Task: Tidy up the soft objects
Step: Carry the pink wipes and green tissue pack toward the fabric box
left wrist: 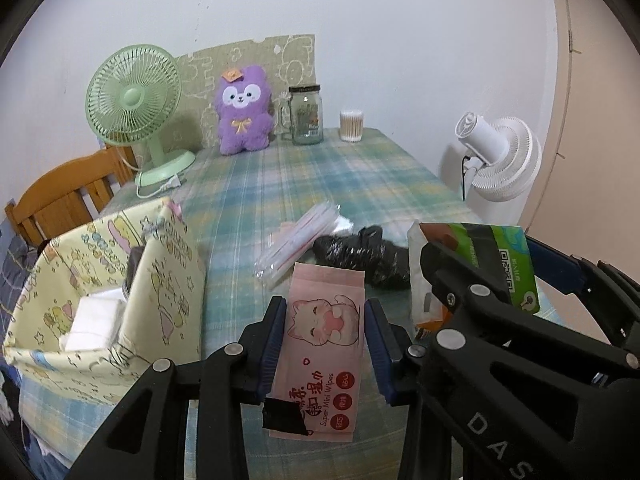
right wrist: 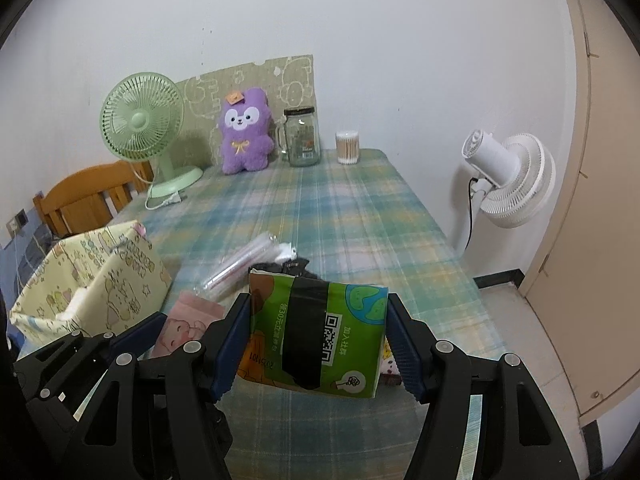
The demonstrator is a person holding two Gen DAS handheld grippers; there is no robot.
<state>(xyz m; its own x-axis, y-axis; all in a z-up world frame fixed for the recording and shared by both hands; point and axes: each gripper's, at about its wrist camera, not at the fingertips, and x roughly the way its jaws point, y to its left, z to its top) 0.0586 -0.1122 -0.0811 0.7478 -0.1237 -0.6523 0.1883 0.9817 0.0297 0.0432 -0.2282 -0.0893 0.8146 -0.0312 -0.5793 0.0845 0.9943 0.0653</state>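
Left wrist view: left gripper [left wrist: 325, 334] is clamping the pink wipes pack [left wrist: 320, 344], long axis running forward between the jaws. Fabric bin [left wrist: 168, 280] is sitting at the table's left edge, nearer this hand. Right gripper [right wrist: 318, 338] is gripping the green tissue pack [right wrist: 316, 332].

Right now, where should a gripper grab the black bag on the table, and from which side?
Probably from above, on its raised crumpled middle. The black bag lies flat and loose on the tablecloth, with the straws close on its left. A pinch across the bunched folds looks safest. Both grippers are full: the left gripper holds the wipes, the right gripper the tissue pack.
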